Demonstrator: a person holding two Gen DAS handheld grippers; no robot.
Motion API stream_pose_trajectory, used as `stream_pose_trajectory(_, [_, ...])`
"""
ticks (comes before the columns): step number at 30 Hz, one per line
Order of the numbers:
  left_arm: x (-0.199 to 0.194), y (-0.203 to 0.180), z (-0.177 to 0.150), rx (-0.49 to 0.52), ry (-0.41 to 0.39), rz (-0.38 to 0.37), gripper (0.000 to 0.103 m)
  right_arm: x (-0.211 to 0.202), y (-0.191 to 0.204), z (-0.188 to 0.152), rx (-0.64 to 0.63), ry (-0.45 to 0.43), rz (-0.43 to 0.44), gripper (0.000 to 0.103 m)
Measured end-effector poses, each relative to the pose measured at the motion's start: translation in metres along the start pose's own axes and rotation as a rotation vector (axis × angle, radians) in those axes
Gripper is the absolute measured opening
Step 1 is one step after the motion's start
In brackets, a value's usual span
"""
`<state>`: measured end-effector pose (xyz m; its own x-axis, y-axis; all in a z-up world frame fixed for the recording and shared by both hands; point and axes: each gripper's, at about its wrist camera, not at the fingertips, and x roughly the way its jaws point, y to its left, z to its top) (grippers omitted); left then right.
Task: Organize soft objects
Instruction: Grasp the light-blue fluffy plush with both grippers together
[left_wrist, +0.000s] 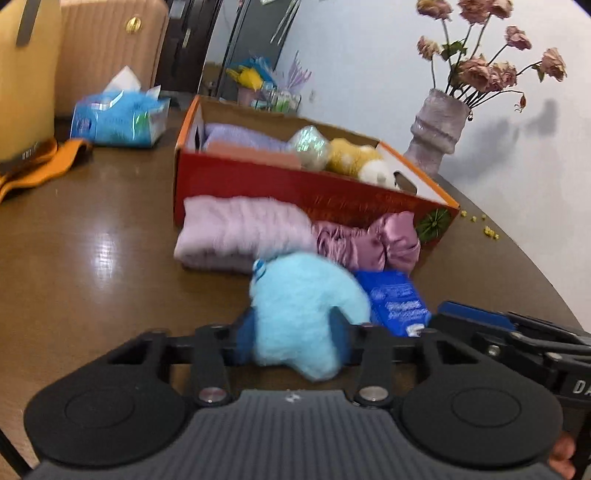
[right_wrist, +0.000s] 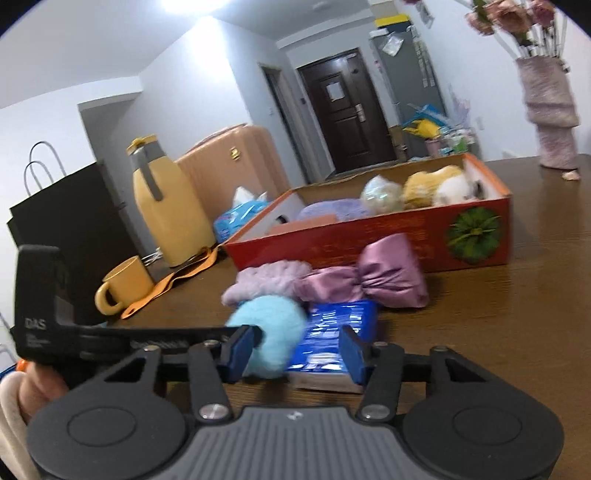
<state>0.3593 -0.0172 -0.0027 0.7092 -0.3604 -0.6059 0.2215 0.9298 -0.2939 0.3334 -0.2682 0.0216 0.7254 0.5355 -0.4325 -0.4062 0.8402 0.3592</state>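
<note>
1. The fluffy light-blue plush toy (left_wrist: 306, 310) is clamped between the blue pads of the left gripper (left_wrist: 293, 334), low over the brown wooden table (left_wrist: 92, 240).
2. The right gripper (right_wrist: 293, 350) is seen spread wide; a flat blue plastic-wrapped packet (right_wrist: 332, 339) lies on the table between its fingers, and whether the pads touch it cannot be told.
3. The packet is found just beside the plush toy, on its right.
4. Behind them, a folded lilac fuzzy cloth (left_wrist: 236, 232) and a shiny mauve satin pouch (left_wrist: 373, 242) rest against the front wall of the red cardboard box (left_wrist: 266, 181).
5. Inside the box, a lavender towel (left_wrist: 240, 138), a pale iridescent ball (left_wrist: 310, 146) and a yellow-and-white plush (left_wrist: 360, 162) are held.
6. A blue tissue pack (left_wrist: 118, 118) stands well apart, at the table's far left.
</note>
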Motion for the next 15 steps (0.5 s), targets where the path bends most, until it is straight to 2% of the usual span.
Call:
stream_pose_trajectory(7, [-0.036, -0.005, -0.027, -0.025, 0.042, -0.020, 0.039, 0.004, 0.015, -0.019, 0.009, 0.065, 0.034, 0.047])
stream_pose_trajectory(9, [-0.048, -0.007, -0.037, -0.051, 0.054, -0.026, 0.042, -0.005, 0.019, -0.027, 0.010, 0.064, 0.033, 0.047])
stream_pose_trajectory(10, [-0.054, -0.009, -0.043, -0.059, 0.067, -0.044, 0.045, -0.011, 0.020, -0.031, 0.016, 0.062, 0.030, 0.047])
stream_pose_trajectory(11, [-0.059, -0.011, -0.048, -0.059, 0.074, -0.069, 0.053, -0.017, 0.020, -0.036, 0.026, 0.057, 0.027, 0.047])
stream_pose_trajectory(15, [-0.080, -0.020, -0.064, -0.067, 0.048, -0.155, 0.062, -0.044, 0.010, -0.053, 0.109, 0.053, 0.020, 0.047])
